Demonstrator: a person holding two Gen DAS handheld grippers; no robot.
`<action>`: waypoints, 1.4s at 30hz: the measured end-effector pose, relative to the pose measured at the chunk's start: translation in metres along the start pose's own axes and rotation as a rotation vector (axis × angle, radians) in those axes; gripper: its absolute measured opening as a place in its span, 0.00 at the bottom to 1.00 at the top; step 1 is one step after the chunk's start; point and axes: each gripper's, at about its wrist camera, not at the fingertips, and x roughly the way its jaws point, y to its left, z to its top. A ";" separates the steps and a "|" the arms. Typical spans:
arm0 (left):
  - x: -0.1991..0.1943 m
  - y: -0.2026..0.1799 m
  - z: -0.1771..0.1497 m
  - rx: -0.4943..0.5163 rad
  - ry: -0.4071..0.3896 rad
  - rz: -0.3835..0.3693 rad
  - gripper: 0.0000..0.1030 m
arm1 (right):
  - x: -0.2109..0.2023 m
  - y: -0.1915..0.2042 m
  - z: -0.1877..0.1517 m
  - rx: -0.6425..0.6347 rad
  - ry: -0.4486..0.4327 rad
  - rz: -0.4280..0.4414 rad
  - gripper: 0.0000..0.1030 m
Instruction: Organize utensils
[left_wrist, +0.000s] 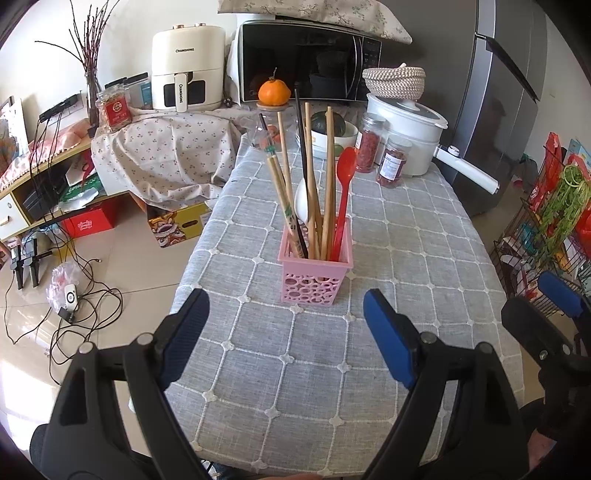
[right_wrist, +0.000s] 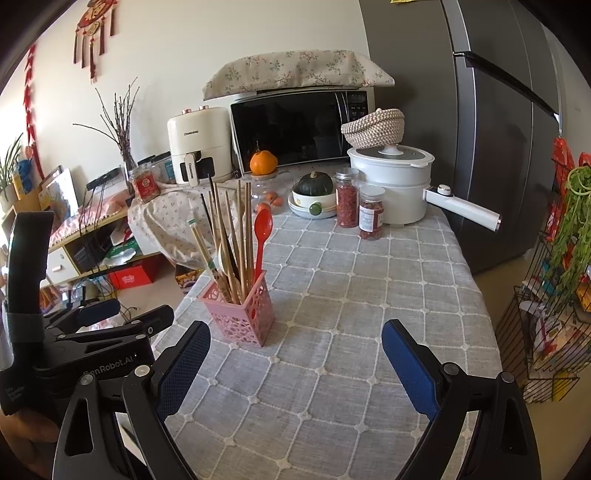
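Chopsticks of wood and red plastic spoon already stand in pink lattice holder, frame centre; nothing loose visible. Left gripper and right gripper gape wide, empty.

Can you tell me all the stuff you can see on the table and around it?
holder: one, pink, middle of the table
chopsticks: several, wooden and black, standing in the holder
spoon: one, red, in the holder
white spoon: one, in the holder, mostly hidden
tablecloth: one, grey checked
pot: one, white, far end of the table
jars: two, red contents, beside the pot
squash: one, dark green, in a bowl
orange: one, before the microwave
microwave: one, black, behind the table
air fryer: one, cream, left of the microwave
left tool: one, black and blue, open, empty
right tool: one, black and blue, open, empty
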 end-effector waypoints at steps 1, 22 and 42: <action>0.000 0.000 0.000 0.001 0.000 0.000 0.83 | 0.000 0.000 0.000 0.000 0.001 0.001 0.92; 0.001 -0.004 -0.001 0.010 0.003 -0.011 0.83 | 0.002 0.003 -0.002 -0.007 0.009 0.012 0.92; 0.002 -0.007 -0.002 0.028 0.017 -0.036 0.83 | 0.005 0.004 -0.005 -0.012 0.016 0.010 0.92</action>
